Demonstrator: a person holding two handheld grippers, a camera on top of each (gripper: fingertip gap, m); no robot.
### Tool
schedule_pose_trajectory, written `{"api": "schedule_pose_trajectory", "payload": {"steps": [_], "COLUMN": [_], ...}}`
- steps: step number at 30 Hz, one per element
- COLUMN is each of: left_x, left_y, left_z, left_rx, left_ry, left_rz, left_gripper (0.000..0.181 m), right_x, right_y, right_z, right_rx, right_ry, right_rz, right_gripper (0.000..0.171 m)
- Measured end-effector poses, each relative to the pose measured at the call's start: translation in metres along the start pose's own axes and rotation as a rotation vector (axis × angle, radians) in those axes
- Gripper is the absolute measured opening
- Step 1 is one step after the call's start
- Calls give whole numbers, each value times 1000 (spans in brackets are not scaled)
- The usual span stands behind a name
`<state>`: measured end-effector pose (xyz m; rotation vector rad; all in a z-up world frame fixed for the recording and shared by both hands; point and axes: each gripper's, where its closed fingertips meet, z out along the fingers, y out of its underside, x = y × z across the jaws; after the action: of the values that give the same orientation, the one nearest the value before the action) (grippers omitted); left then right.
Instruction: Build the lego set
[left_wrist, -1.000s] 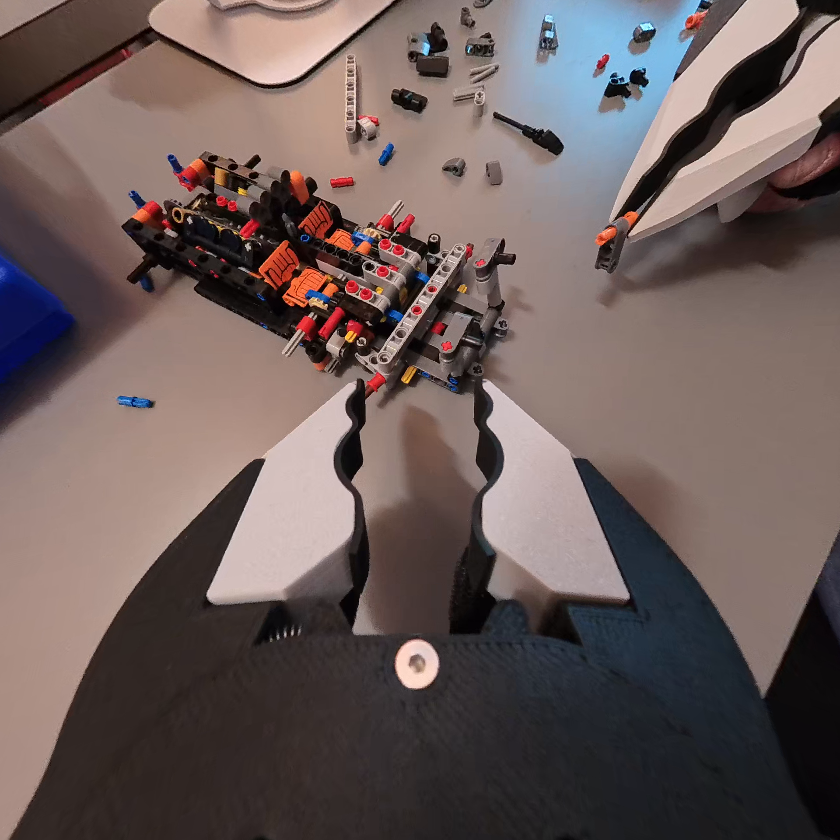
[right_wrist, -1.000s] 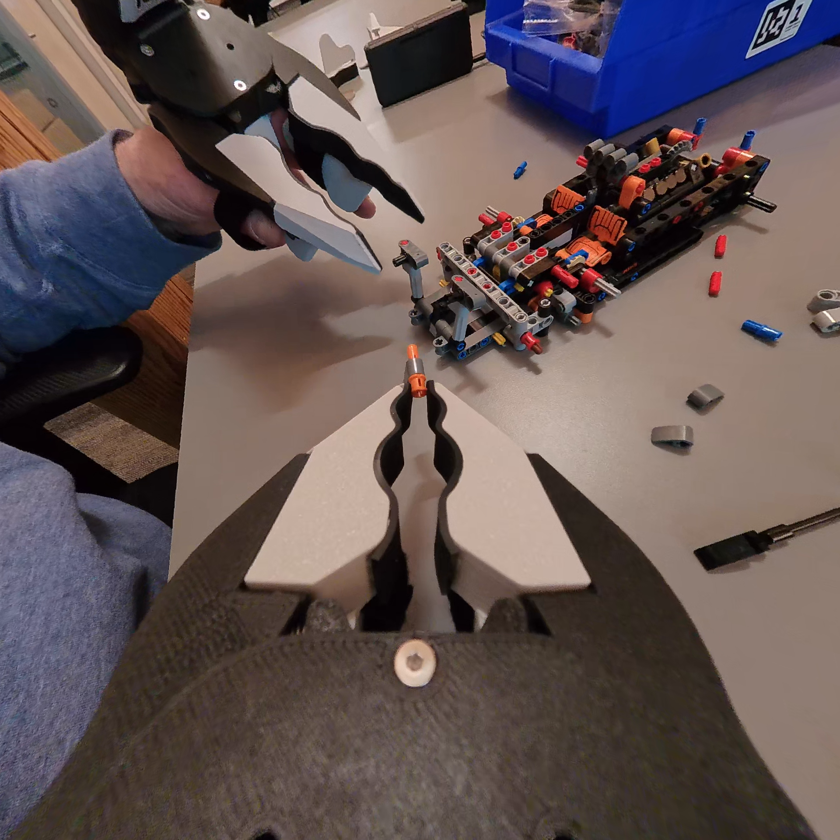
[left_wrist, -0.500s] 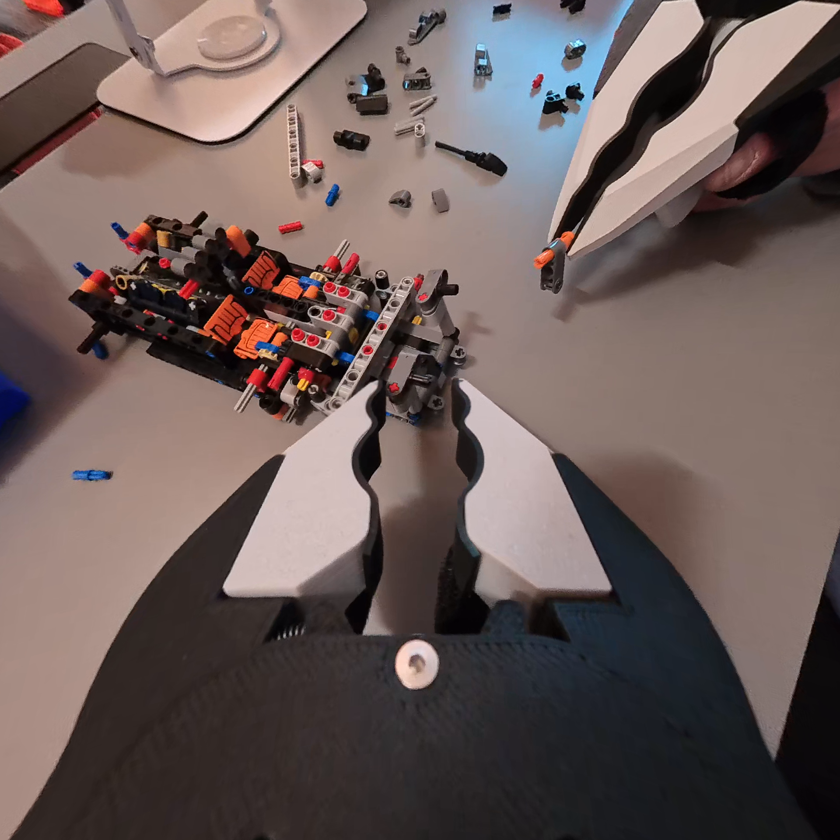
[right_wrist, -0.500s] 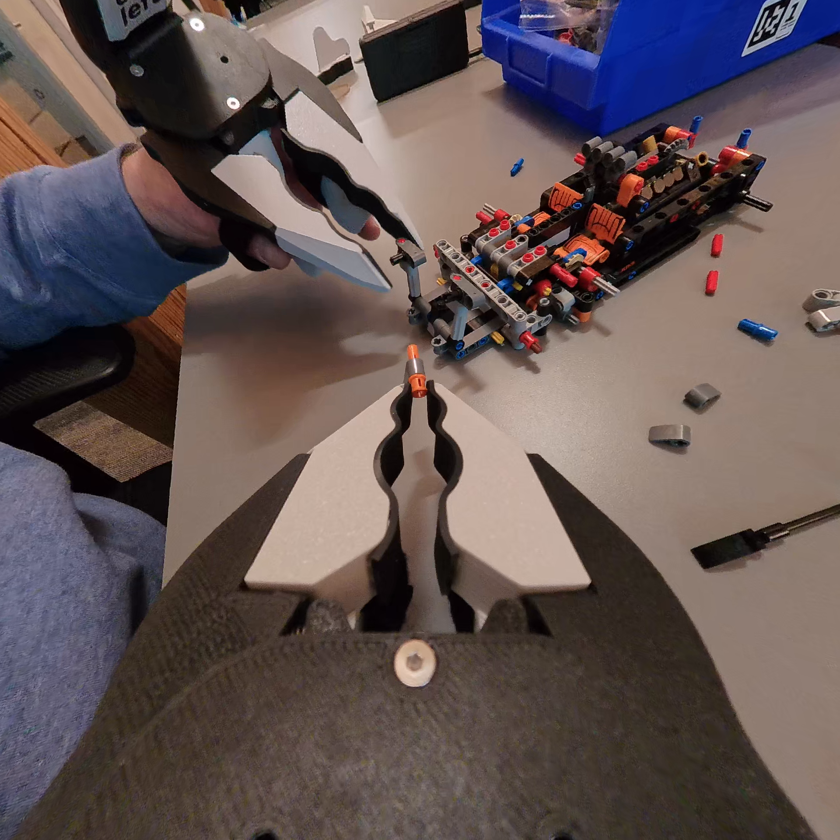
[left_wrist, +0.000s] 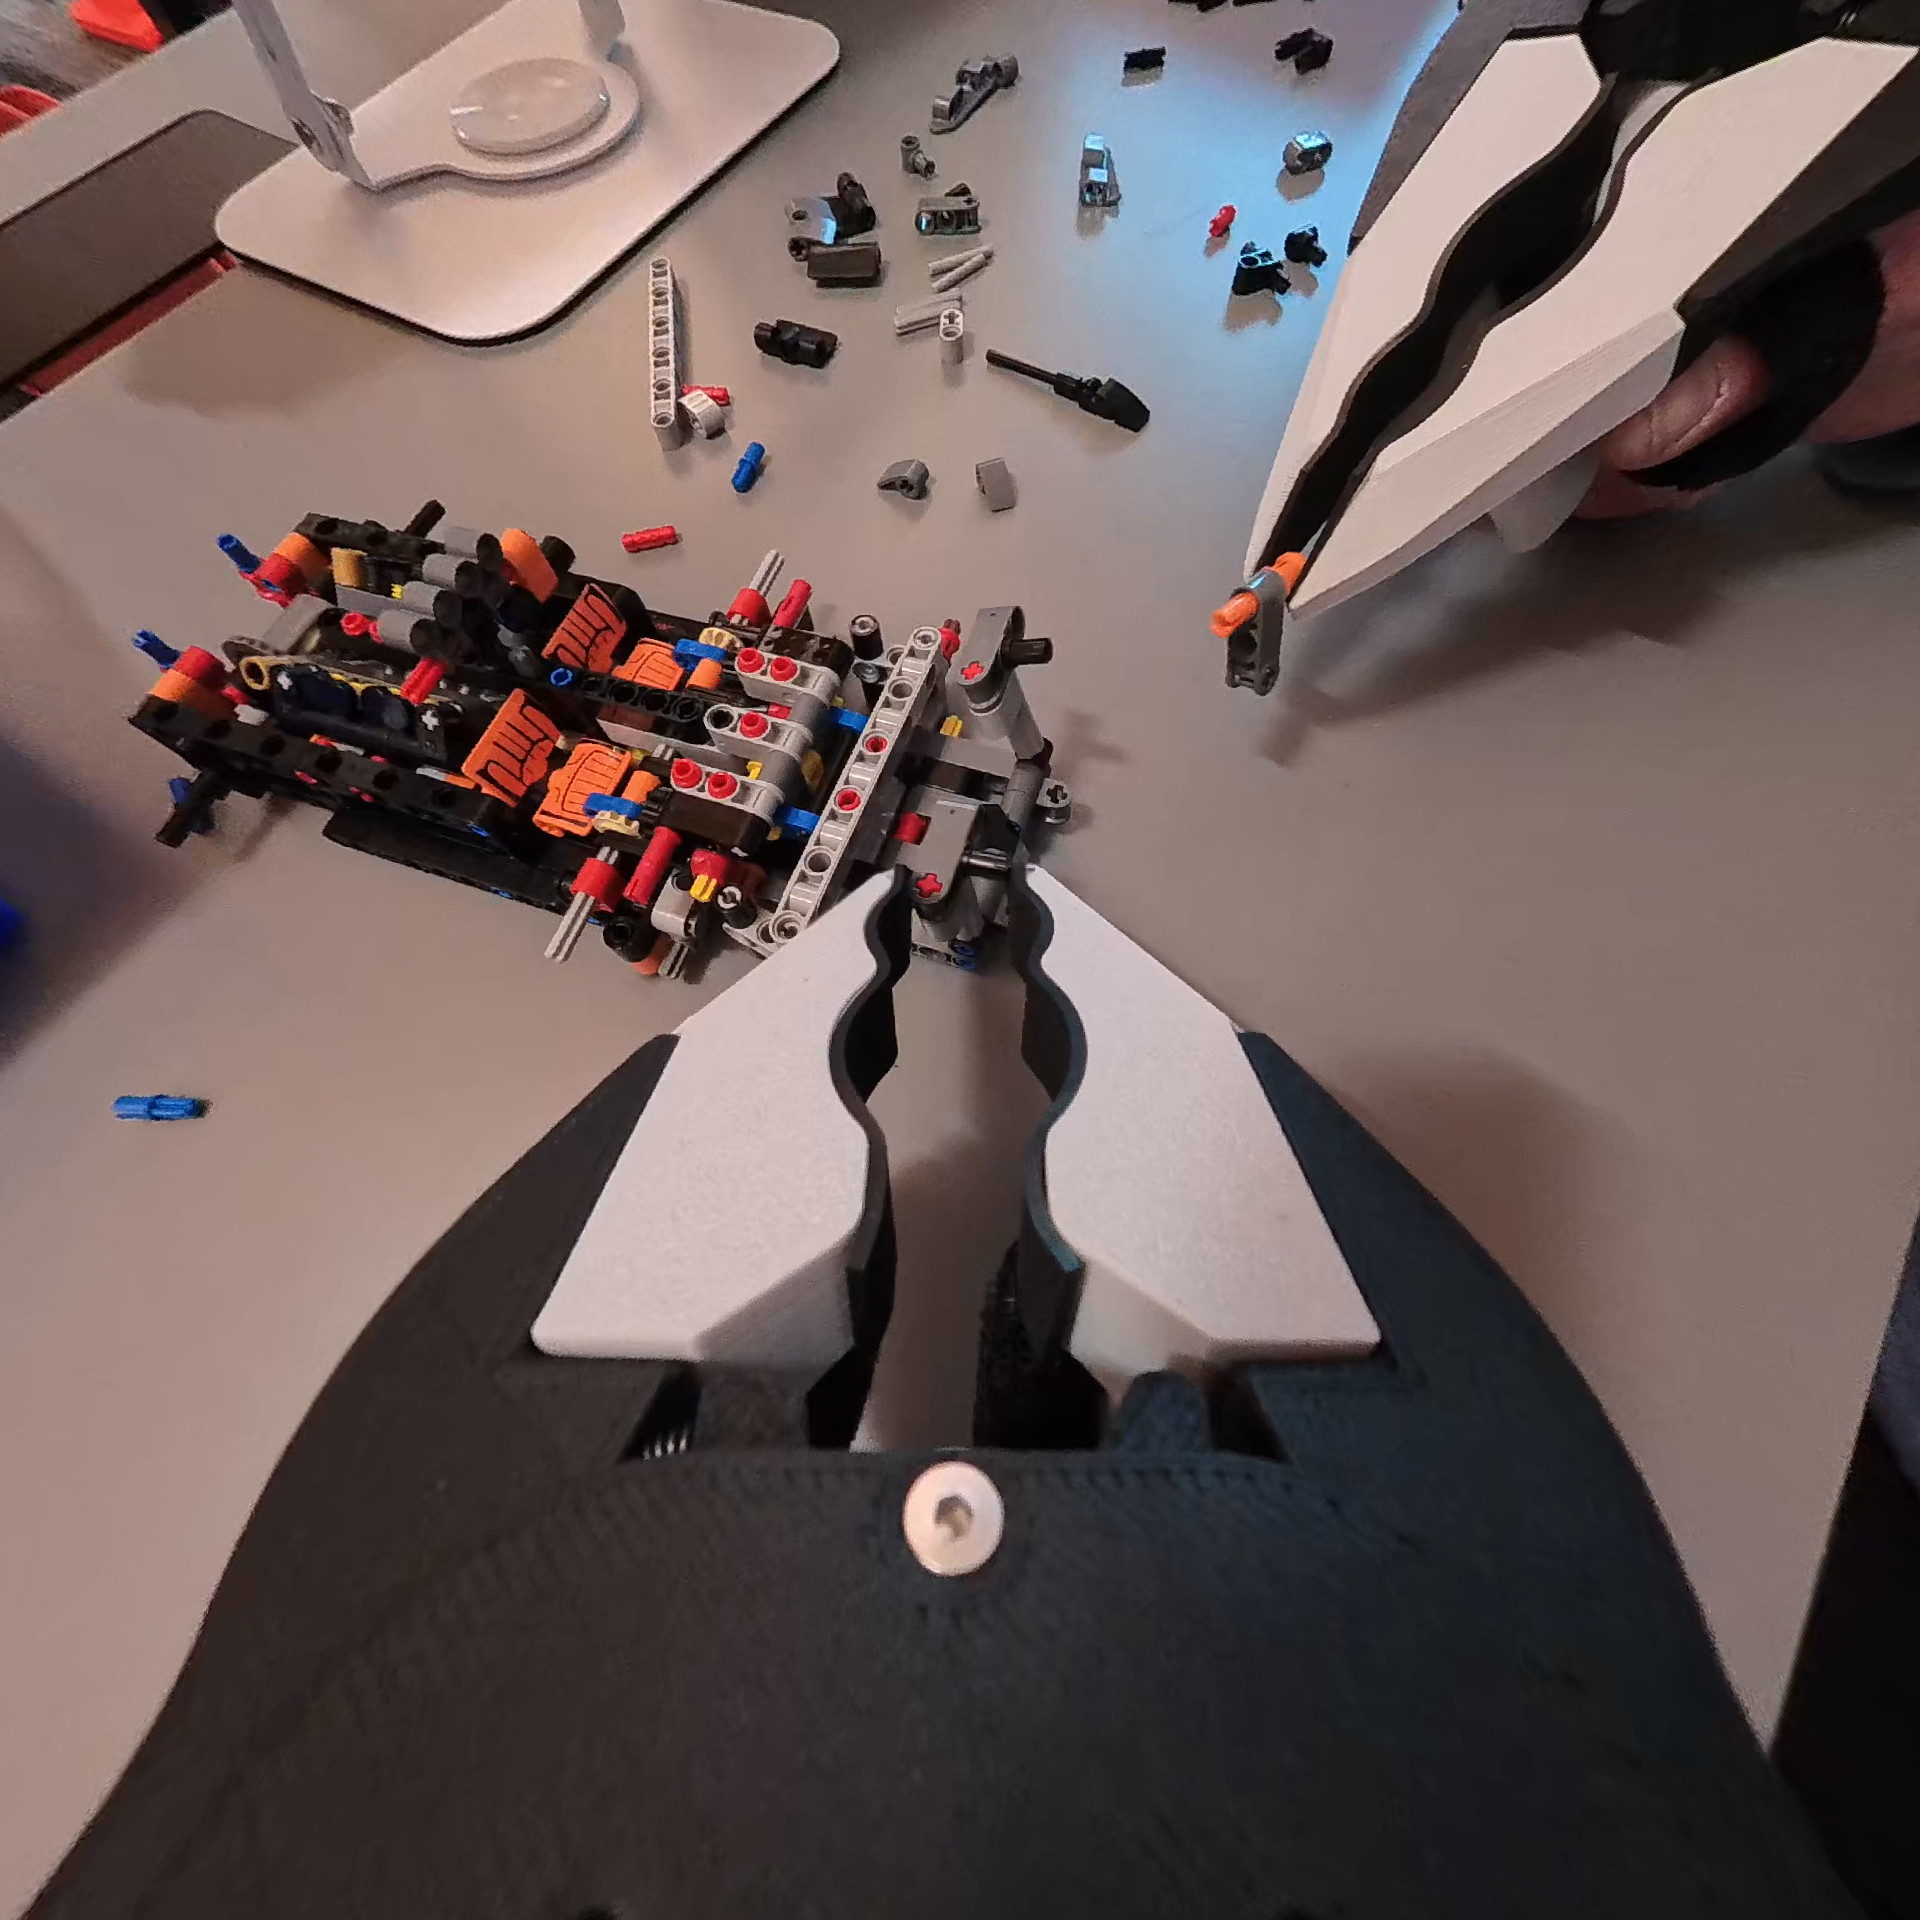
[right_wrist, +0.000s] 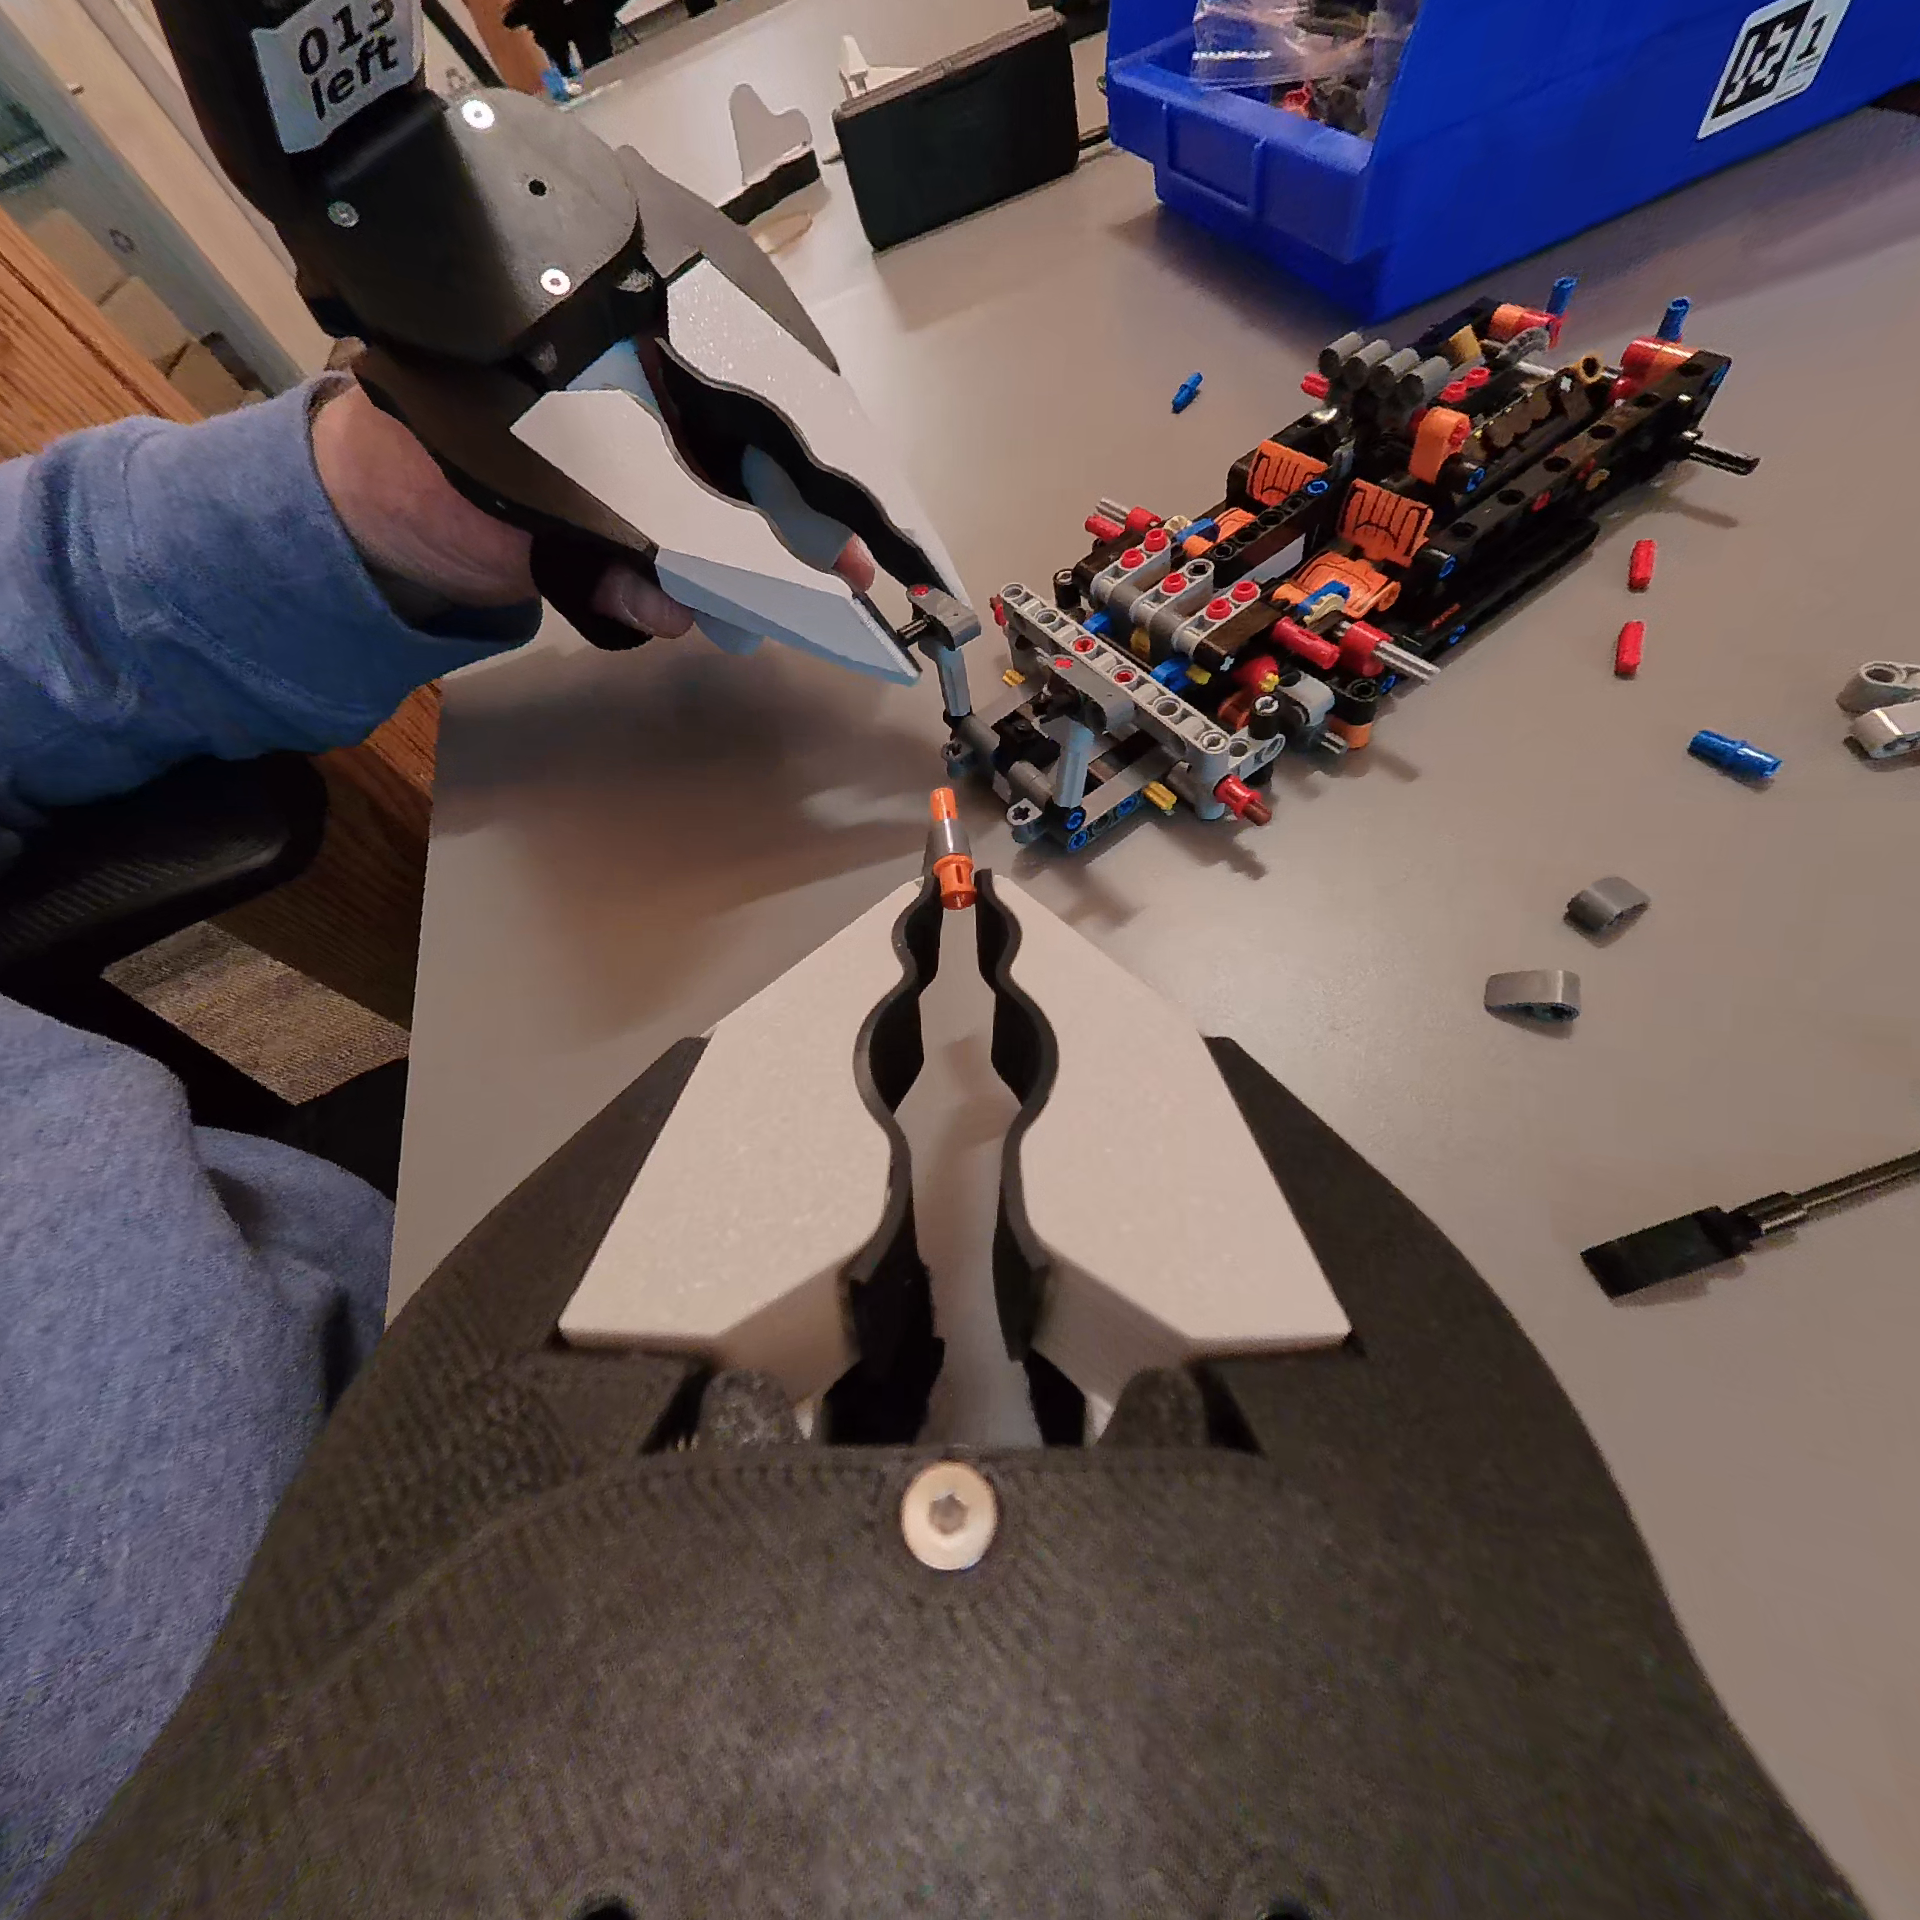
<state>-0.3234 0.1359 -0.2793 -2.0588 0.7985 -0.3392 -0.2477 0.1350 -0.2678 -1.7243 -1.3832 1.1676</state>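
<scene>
Beyond chassis (right_wrist: 1382, 582), blue bin (right_wrist: 1455, 177).

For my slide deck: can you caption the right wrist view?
Right gripper pinches an orange-and-grey pin while the left gripper reaches the grey end of the half-built lego model.

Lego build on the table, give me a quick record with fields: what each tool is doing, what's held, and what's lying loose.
model: long black, orange and grey lego chassis lying on the grey table
left tool: left tool open, its tips either side of the chassis's grey end; whether they touch it is unclear
right tool: right tool shut on a small orange and grey pin piece, held in the air short of the chassis
loose parts: blue pin, two red pins, two grey curved pieces
background: blue bin
</scene>
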Motion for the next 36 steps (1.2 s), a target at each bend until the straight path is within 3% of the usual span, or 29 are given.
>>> {"api": "schedule_pose_trajectory", "payload": {"steps": [15,20,25,36], "left_x": [25,18,0,-7], "left_y": [-2,-10,0,11], "left_z": [0,-22,-36,-6], "left_rx": [-14,52,55,-16], "left_ry": [-4,-28,-75,-50], "left_rz": [10,-14,-36,56], "left_gripper": [17,30,31,23], "right_x": [4,5,5,6], "right_y": [-1,0,0,1], "right_z": [-7,-8,-8,-7], "right_rx": [19,21,18,15], "right_ry": [9,9,8,20], "right_rz": [11,15,15,12], "right_gripper": [4,4,4,4]}}
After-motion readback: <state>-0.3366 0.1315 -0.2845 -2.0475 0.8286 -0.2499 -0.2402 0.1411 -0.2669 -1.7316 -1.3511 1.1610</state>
